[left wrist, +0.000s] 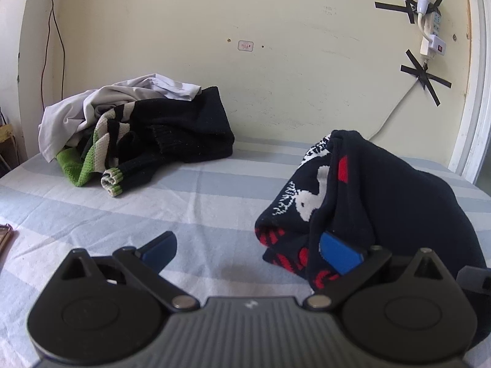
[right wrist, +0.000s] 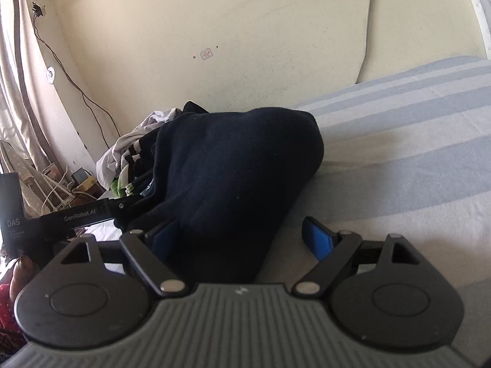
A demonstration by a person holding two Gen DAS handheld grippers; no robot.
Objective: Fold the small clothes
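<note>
- One dark navy sweater (left wrist: 368,202), knitted with white and red figures, sits bunched in a mound on the striped bed sheet (left wrist: 196,202); it is partly doubled over, with the patterned face showing on the side toward the clothes pile.
- Both grippers are at the sweater's near edge, one on each side of the mound.
- The left gripper (left wrist: 251,251) has its fingers spread wide; its right blue pad (left wrist: 339,253) lies against a fold of the sweater, while the other pad (left wrist: 161,247) hangs over bare sheet, so nothing is pinched.
- The right gripper (right wrist: 242,233) is likewise spread, with the sweater's dark bulk lying between its fingers; the left pad (right wrist: 164,236) is half buried in cloth and the right pad (right wrist: 320,239) stands clear of it.
- Beyond the sweater, toward the wall (left wrist: 276,61), a clothes pile (left wrist: 138,132) of black, white and green-striped pieces waits, well apart from it.
- A power strip (left wrist: 431,35) taped to the wall hangs above and behind the sweater.
- Risks, as I judge them:
  - Closing now would likely catch several layers at once, since the knit is thick and heaped, and the fold would drag crooked.
  - The left gripper touches cloth with one pad only, so a close could slip off the edge.
  - Lifting one side alone could let the loose mound slump and undo the fold already made.
</note>
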